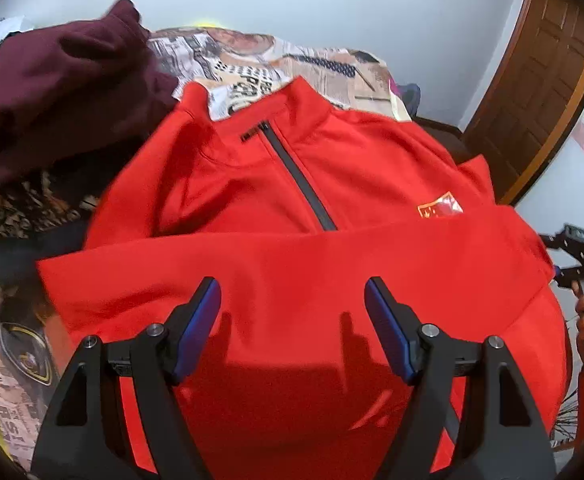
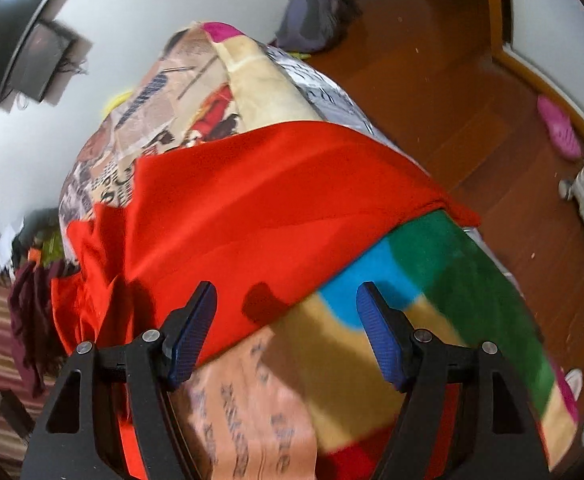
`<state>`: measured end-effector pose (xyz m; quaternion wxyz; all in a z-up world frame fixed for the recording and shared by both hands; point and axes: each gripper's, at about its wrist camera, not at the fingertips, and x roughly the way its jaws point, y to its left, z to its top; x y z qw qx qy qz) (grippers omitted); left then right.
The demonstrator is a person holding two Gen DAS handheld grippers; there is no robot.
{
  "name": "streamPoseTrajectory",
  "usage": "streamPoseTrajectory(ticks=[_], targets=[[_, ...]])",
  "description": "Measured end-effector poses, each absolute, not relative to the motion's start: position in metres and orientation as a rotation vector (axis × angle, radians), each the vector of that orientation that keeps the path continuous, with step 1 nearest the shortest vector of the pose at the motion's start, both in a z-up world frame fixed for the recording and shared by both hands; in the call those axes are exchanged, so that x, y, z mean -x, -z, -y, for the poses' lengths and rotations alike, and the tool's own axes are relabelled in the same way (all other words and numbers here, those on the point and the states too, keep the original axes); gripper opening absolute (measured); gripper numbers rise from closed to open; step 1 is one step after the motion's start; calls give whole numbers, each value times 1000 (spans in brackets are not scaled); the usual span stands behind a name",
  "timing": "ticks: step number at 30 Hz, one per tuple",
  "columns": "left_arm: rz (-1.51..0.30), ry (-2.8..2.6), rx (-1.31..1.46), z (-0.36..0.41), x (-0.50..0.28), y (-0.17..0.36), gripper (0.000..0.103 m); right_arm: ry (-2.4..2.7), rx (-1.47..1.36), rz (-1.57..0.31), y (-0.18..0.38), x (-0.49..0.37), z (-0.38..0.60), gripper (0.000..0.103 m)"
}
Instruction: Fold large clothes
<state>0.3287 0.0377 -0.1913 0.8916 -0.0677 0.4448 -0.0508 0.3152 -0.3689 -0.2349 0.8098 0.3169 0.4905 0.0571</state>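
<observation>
Hovering over the near part of the red pullover (image 1: 292,208), left gripper (image 1: 292,308) with blue pads spread wide, clamped on nothing, shadow cast on the cloth just below. Lay flat on the patterned bedspread (image 1: 252,64), collar at the far end, hem toward the camera, so long axis ran near to far. Across the chest, a sleeve (image 1: 252,256) folded over from right to left, its cuff end reaching the pullover's left edge, its long axis running left to right. Directly ahead of and beneath the left gripper, that sleeve; judged nearer to it than the other hand. At the right edge of the left wrist view, right gripper's body seen, held off beside the garment.

From the right wrist view, right gripper (image 2: 286,312) likewise parted and empty, poised above the pullover's right edge where red cloth met a multicoloured blanket (image 2: 432,280). Garment lay ahead and to the left of it.

Farther left, a maroon garment (image 1: 60,92) heaped beside the collar. No containers visible in either view.
</observation>
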Motion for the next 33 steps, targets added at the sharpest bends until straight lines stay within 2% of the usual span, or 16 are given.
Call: streamPoseTrajectory(ticks=[10, 13, 15, 20, 28, 33], targets=[[-924, 91, 51, -24, -331, 201, 74, -17, -701, -1044, 253, -356, 385, 66], [-918, 69, 43, -25, -331, 202, 74, 10, -681, -1016, 250, -362, 385, 47], [-920, 67, 61, -27, -332, 202, 74, 20, -655, -982, 241, -358, 386, 7], [-917, 60, 83, -29, -334, 200, 74, 12, -586, -825, 196, -339, 389, 7], [-901, 65, 84, -29, -326, 192, 74, -87, -320, -534, 83, -290, 345, 6], [-876, 68, 77, -31, -319, 182, 74, -204, -202, -466, 48, -269, 298, 6]])
